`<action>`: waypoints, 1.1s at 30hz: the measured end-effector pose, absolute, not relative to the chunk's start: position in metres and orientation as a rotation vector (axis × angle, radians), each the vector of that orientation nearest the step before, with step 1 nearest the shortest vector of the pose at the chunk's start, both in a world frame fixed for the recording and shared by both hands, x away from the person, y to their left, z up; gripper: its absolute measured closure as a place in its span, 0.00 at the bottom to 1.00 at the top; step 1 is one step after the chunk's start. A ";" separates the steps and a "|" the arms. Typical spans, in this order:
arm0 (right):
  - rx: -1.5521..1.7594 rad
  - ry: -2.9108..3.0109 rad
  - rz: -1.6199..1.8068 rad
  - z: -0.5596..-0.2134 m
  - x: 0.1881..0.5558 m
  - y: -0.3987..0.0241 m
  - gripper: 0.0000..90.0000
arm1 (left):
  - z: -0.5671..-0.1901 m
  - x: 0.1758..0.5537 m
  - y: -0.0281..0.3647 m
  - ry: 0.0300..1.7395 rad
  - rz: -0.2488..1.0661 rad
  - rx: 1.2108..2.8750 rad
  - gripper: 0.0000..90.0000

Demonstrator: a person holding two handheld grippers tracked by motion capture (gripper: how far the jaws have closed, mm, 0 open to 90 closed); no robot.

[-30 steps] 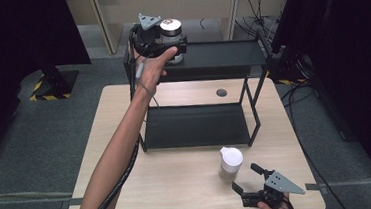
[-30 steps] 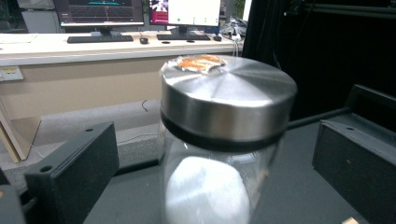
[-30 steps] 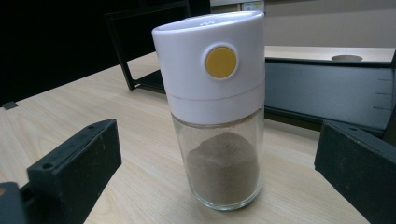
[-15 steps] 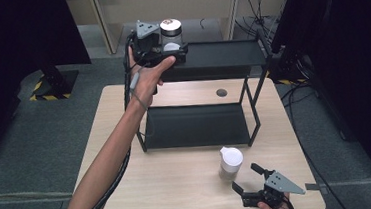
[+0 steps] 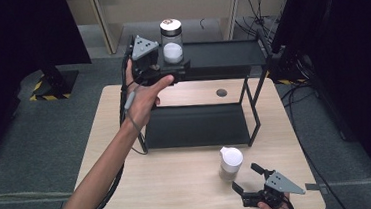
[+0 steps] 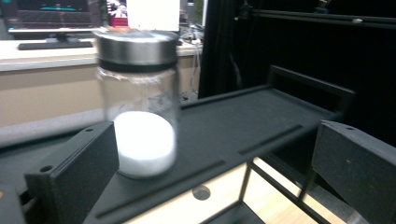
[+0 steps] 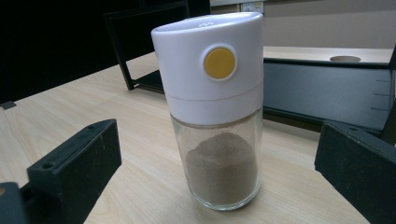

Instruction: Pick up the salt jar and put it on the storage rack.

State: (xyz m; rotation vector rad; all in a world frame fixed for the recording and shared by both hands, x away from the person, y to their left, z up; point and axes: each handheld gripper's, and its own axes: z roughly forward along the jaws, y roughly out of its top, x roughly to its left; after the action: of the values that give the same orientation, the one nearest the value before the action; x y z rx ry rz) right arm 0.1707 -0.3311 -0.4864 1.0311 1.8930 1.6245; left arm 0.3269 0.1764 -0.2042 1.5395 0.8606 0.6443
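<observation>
**Jar on top shelf, shaker next**

Fingers wide on both grippers, holding nothing. Left gripper (image 5: pixel 175 70) sits at the glass jar (image 5: pixel 172 41), which stands upright on the rack's top shelf (image 5: pixel 225 55); looks like a release. Right gripper (image 5: pixel 250 182) faces the white-capped shaker (image 5: pixel 230 163) on the tabletop (image 5: pixel 180 185): close in, then squeeze. Grey floor, dark curtains around.

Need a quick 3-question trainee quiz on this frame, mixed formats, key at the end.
1. True or false: the left gripper is shut on the glass jar.
2. The jar stands on the rack's: A) top shelf B) lower shelf C) the table.
3. Fill in: the white-capped shaker in front of the right gripper has a ____ button.

Key: 1 false, its jaws stand open; 2 A; 3 yellow.
</observation>
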 end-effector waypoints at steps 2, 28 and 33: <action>1.033 1.893 1.625 -0.487 0.171 -0.331 0.01 | -0.209 0.322 0.177 0.840 0.634 1.541 0.00; 1.038 1.891 1.635 -0.487 0.171 -0.331 0.01 | -0.285 0.292 0.193 0.697 0.507 1.549 0.00; 1.039 1.891 1.638 -0.487 0.172 -0.331 0.01 | -0.296 0.287 0.195 0.679 0.503 1.543 0.00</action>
State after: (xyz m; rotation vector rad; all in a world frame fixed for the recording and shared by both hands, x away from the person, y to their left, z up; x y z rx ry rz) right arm 0.1715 -0.3313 -0.4872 1.0385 1.8914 1.6384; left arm 0.2870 0.1951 -0.2958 1.5435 0.6794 0.5032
